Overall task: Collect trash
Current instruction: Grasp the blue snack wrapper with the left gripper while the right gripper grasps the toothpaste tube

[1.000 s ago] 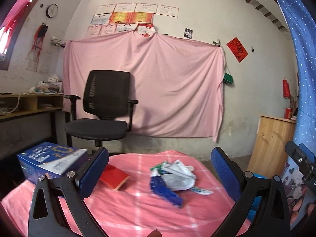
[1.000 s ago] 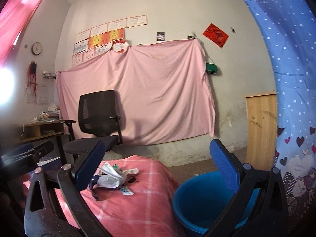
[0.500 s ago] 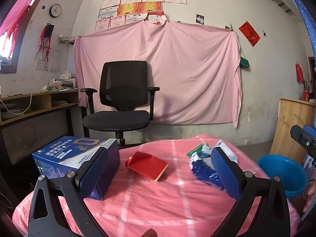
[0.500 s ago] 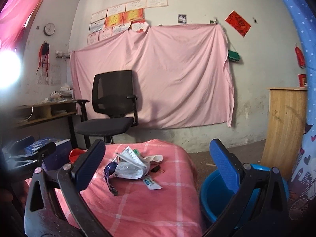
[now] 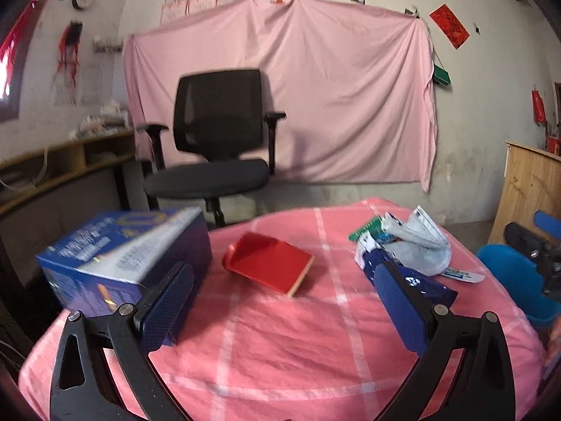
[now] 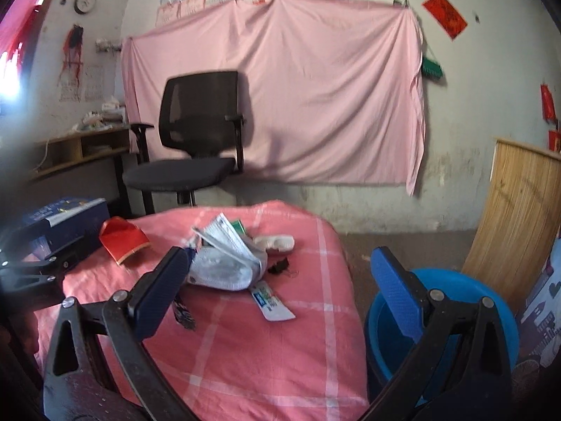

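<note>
On the table covered with a pink checked cloth [image 5: 280,343], the trash is seen in a loose heap toward the far right side: a crumpled grey-white wrapper [image 6: 224,266], a dark blue foil wrapper [image 5: 413,280] under it, a green card [image 5: 366,226] behind, and a small white-and-blue sachet [image 6: 271,301] lying flat just in front of the heap. A white oblong piece [image 6: 275,242] and a small black clip [image 6: 278,266] are seen just behind and beside the grey wrapper. A red packet [image 5: 270,263] lies apart, near the middle, with a blue carton [image 5: 122,256] to its left. The left gripper [image 5: 284,308] is held above the near cloth with jaws spread wide and nothing between them; the red packet sits ahead in the gap, and the heap is partly hidden behind its right finger. The right gripper [image 6: 280,294] is likewise spread and empty; the grey wrapper lies just past its left finger, the sachet in the gap, not touched. A blue basin [image 6: 455,312] stands on the floor beside the table's right edge, behind the right finger. A black office chair [image 5: 217,140] stands beyond the table.
</note>
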Motion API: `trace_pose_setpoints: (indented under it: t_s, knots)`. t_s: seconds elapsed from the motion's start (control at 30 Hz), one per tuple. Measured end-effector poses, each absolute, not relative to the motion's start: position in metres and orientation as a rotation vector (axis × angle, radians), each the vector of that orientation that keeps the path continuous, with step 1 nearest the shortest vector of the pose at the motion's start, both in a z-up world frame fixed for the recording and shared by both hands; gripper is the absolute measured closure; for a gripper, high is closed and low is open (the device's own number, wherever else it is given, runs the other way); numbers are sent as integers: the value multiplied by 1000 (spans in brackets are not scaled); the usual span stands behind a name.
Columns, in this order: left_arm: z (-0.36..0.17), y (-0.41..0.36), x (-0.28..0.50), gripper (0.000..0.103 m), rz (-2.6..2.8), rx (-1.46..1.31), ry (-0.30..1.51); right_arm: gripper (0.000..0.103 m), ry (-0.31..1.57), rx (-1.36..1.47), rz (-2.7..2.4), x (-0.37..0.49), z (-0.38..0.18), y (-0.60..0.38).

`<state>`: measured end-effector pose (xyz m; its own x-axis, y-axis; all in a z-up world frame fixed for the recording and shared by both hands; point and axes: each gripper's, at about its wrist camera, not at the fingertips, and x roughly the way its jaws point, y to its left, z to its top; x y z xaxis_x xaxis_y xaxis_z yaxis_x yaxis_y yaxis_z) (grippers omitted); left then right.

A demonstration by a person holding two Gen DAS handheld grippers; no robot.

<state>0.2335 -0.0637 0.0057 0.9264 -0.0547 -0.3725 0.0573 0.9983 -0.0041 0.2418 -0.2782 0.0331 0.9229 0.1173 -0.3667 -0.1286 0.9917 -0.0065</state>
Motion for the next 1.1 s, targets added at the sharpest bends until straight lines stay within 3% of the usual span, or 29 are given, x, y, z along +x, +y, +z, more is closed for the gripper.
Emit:
trace_pose_setpoints:
  t_s: [0.03, 0.27, 0.63, 1.0, 1.07, 1.1]
  knots:
    - [5, -65, 236, 2, -71, -2, 393, 0, 405, -27, 128, 248, 30, -279]
    - [4, -75, 253, 3, -149, -86, 464, 28, 591, 7, 176, 277, 8, -289]
    - [-3, -95, 290, 14, -295, -261, 636, 47, 735, 41, 290, 300, -10, -297]
    - [-13, -102, 306, 46, -324, -324, 800, 51, 767, 41, 289, 299, -13, -299]
    - [-16, -103, 307, 62, -290, -274, 845, 51, 778, 33, 296, 301, -14, -296]
    - [-17, -104, 307, 65, -279, -243, 852, 51, 787, 29, 297, 303, -16, -294]
